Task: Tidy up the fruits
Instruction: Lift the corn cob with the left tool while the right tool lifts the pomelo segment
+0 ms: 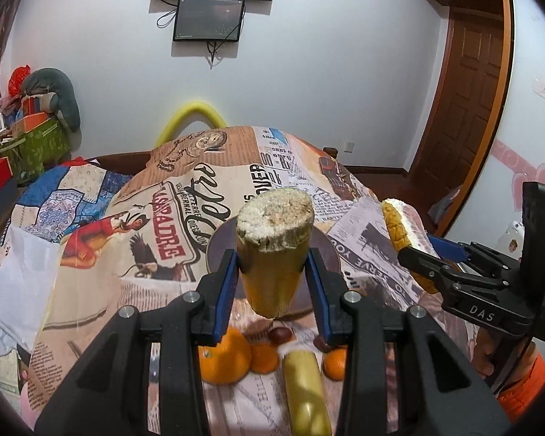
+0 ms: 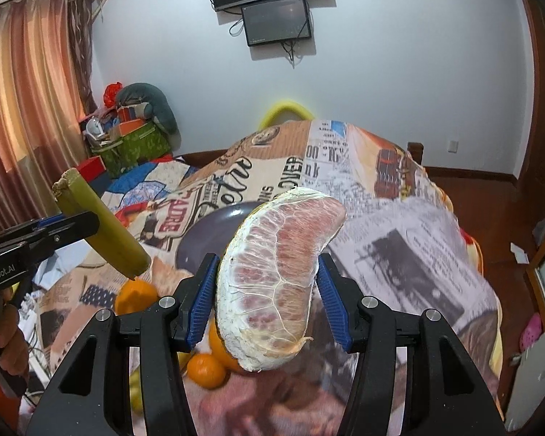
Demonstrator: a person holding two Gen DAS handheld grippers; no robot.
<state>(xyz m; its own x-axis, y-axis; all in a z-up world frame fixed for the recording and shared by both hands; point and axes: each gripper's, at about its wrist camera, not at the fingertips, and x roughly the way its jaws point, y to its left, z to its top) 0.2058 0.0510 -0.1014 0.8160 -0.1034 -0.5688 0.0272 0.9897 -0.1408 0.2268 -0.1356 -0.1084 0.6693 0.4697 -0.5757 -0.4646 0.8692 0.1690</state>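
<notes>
- The pomelo segment [image 2: 276, 276], biggest of the held fruit, sits upright between the blue pads of the right tool [image 2: 269, 298], which is closed on its flanks. It looks soft, membrane-thin and easily bruised, so a light squeeze across the thick middle suits it.
- The sugarcane piece [image 1: 274, 254] is clamped at mid-length by the left tool [image 1: 272, 283]; it reads as stiff, fairly heavy and waxy (it could slide if tilted).
- Both fruits hang above the cloth-covered counter [image 1: 127, 239], with the dark plate [image 2: 214, 229] just beyond them.
- Oranges [image 1: 223, 359], a second cane piece [image 1: 305, 392] and small dark fruits [image 1: 280, 334] lie on the near counter below.
</notes>
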